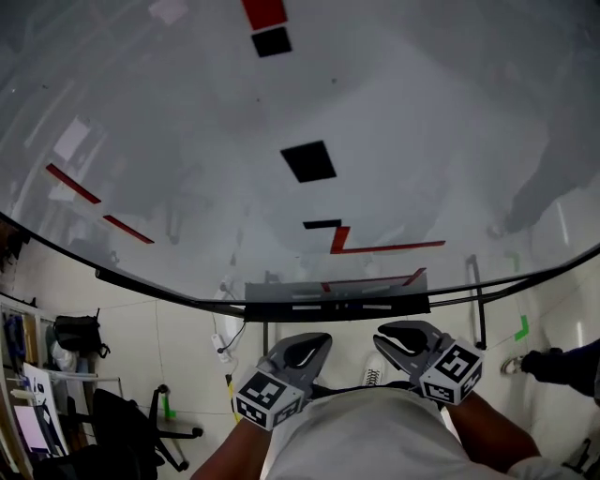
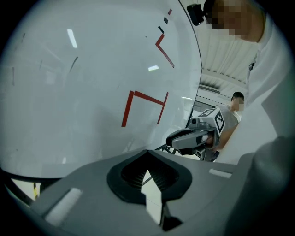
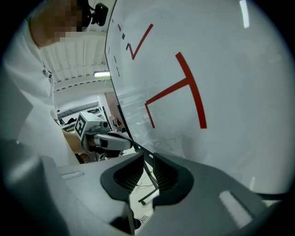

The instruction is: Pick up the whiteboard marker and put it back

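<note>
The left tool (image 1: 307, 351) and right tool (image 1: 403, 338) are matching grey plastic shells with black ribbed pads (image 2: 130, 171) lining the jaws. Each carries a white cube (image 1: 267, 395) printed with black square markers. The person wears a plain white shirt (image 1: 375, 433).

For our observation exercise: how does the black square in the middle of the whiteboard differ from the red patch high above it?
Colour: the black square is black, the red patch red. Place: the black square sits mid-board, the red patch far up. Extent: the black square shows whole; the red patch is cut by the picture's edge. Both are flat, four-sided marks on the whiteboard.
</note>
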`<act>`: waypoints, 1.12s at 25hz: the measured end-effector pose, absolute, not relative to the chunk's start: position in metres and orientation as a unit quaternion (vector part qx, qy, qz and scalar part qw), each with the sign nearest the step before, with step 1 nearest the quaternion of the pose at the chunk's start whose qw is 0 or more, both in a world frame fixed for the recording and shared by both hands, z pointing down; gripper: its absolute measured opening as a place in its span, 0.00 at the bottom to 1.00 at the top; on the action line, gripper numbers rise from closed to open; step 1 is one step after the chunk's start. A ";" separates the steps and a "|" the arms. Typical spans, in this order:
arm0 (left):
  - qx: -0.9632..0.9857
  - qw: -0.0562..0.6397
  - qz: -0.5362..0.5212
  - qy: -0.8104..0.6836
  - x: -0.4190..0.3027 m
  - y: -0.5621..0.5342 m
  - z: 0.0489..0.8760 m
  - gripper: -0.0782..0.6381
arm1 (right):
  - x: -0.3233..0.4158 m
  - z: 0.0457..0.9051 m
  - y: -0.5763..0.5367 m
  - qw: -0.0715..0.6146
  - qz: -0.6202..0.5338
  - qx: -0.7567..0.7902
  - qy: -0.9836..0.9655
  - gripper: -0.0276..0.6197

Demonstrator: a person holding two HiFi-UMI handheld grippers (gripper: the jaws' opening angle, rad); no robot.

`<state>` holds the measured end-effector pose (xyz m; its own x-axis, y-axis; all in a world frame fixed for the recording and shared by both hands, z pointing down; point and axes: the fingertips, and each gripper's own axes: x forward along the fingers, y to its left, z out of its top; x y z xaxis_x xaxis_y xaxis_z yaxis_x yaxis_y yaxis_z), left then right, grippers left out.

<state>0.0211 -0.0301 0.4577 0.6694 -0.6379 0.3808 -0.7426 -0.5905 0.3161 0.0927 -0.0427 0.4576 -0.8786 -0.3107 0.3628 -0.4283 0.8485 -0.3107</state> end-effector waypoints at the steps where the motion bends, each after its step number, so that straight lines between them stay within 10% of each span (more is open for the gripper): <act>1: 0.887 0.226 0.118 -0.384 0.018 -0.031 0.458 0.13 | 0.090 0.457 -0.043 0.151 0.194 0.201 -0.948 0.11; 16: 0.913 0.229 0.117 -0.318 -0.007 -0.034 0.463 0.13 | 0.065 0.465 -0.057 0.227 0.096 0.262 -0.933 0.12; 28: 0.912 0.232 0.108 -0.321 -0.014 -0.037 0.462 0.13 | 0.072 0.502 -0.064 0.424 -0.116 0.224 -0.870 0.11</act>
